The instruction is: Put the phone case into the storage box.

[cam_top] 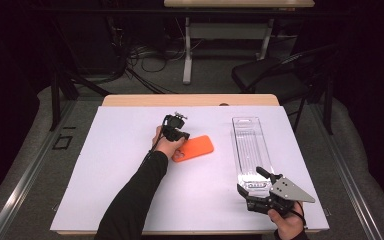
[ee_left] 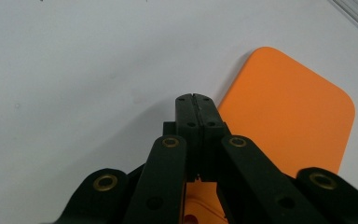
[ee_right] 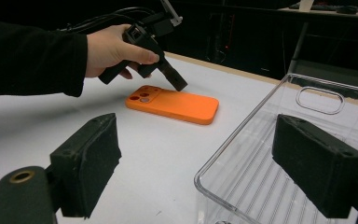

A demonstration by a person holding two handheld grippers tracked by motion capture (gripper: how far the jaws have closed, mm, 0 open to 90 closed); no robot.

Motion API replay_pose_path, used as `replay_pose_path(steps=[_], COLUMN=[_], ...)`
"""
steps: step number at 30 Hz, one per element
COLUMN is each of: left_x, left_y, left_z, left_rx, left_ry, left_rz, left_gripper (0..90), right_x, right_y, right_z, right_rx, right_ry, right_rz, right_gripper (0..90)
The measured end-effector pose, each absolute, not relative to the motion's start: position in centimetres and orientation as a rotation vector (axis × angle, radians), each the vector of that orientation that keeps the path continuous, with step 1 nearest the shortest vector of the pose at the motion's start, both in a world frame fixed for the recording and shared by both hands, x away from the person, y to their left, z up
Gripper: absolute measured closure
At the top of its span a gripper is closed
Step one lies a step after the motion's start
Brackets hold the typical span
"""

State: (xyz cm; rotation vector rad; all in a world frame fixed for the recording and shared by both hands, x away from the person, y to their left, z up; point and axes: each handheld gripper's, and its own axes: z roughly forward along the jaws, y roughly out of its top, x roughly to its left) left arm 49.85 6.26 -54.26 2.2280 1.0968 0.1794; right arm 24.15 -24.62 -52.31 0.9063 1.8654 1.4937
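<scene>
Left claw (ee_left: 195, 96) jaws pressed flat together, nothing between them, tips hovering just over the near-left edge of the orange phone case (ee_left: 289, 116); contact with it can't be told. From the right gripper view the same claw (ee_right: 181, 86) slants down at the camera-cutout end of the case (ee_right: 175, 105), which lies flat, back up, on the white desk (cam_top: 130, 175). A hand (cam_top: 169, 145) with a black sleeve grips this claw.

Right claw (ee_right: 196, 168) jaws wide apart, clamped on nothing. Its right pad sits over the near corner of the clear plastic tray (ee_right: 279, 154); its left pad is out over bare desk, with the tray's near rim between the two pads. High view: right claw (cam_top: 252, 192) at the tray's (cam_top: 250, 140) near end, phone case (cam_top: 195, 148) well off to its left, beyond the tray.
</scene>
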Motion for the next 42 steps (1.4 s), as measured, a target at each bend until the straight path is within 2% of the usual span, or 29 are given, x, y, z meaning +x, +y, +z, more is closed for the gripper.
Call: replay_pose_path(steps=[13, 42], left_x=[47.8, 41.2], left_y=[7.0, 7.6], left_z=[-54.5, -54.0], left_rx=[2.212, 2.287], left_ry=[1.074, 1.020], left_rz=[0.154, 0.134], left_gripper=[90.0, 90.0], right_x=[24.1, 24.1], right_y=[-24.7, -24.5], right_z=[-52.4, -52.4], right_rx=[0.906, 0.912], right_ry=[1.863, 1.871], right_rz=[1.490, 1.488], right_gripper=[14.3, 14.3])
